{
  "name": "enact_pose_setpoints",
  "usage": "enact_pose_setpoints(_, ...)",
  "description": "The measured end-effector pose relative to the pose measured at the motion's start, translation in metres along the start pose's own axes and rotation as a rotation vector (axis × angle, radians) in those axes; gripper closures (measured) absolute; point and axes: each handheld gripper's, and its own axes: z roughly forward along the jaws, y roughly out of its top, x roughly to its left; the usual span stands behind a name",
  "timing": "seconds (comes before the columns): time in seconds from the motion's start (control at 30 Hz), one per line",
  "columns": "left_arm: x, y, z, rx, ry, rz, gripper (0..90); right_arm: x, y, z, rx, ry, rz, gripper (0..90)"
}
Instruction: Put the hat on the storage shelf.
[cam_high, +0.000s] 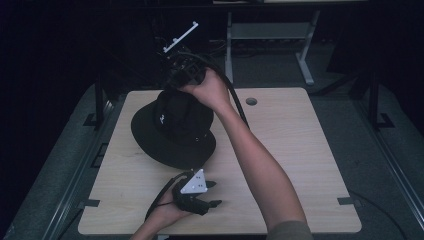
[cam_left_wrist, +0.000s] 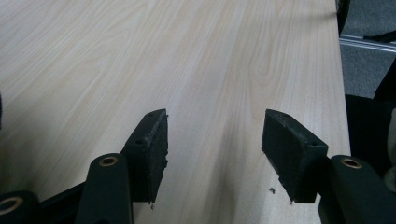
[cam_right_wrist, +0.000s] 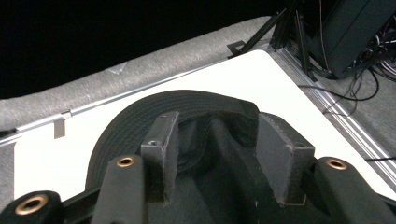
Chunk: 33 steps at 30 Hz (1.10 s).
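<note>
Black fabric is the story right now: a wide-brimmed black hat sits on the far left part of the pale wooden table, brim flat on the wood, crown up with a small white mark on its side. Over the back of that crown the person's right hand grips the right gripper, pointed down at the hat, its cable arcing away beside the wrist. From the right gripper view, the right gripper has its jaws standing apart, with a raised fold of the crown between them; the pads sit just beside the cloth, and I can't tell whether they press on it. Beyond them the ribbed brim curves across the tabletop.

Down at the near edge, the left hand rests the left gripper low over the table, just in front of the hat's brim, grey three-cornered plate facing up. Seen from the left gripper view, the left gripper has its pads spread wide over bare wood grain, gripping nothing.
</note>
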Motion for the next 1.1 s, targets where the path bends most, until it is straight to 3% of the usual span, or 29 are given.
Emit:
enact_pose_setpoints(0.3, 0.003, -0.002, -0.002, -0.006, 0.006, -0.023, 38.2, -0.008, -0.021, -0.015, -0.066, 0.037, 0.048, 43.1)
enact_pose_setpoints(0.63, 0.005, -0.004, -0.003, -0.004, 0.012, -0.036, 35.8, -0.014, -0.033, -0.025, -0.104, 0.055, 0.066, 38.3)
enact_pose_setpoints(1.1, 0.008, -0.005, -0.005, 0.000, 0.019, -0.050, 32.5, -0.024, -0.051, -0.040, -0.117, 0.046, 0.123, 34.5)
